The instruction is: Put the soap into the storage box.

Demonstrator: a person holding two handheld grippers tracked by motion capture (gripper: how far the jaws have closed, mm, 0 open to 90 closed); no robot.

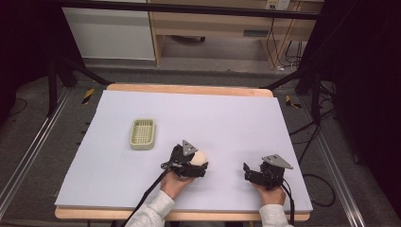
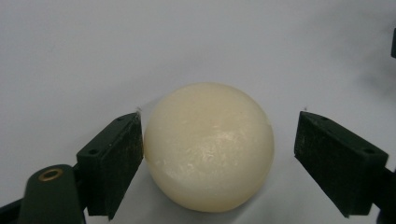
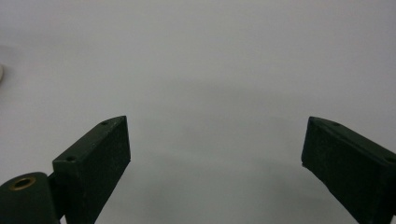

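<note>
I have the left claw (image 2: 217, 149) spread wide around a cream ball (image 2: 208, 147) that sits on the pale tabletop (image 1: 227, 118). In the left gripper view the ball lies between the two black jaws: the one on the left of that view is just at its side, so close that I cannot tell whether it touches, while the other stands clearly apart from it. From the high view I see the ball (image 1: 199, 157) near the front of the tabletop, a little left of the middle, with the left claw (image 1: 196, 163) wrapped about it. My right claw (image 3: 215, 154) is wide too, with nothing between its jaws, and sits low over bare tabletop near the front edge, well apart from the ball. A small green basket (image 1: 143, 134) rests farther back and to the left of the ball.
</note>
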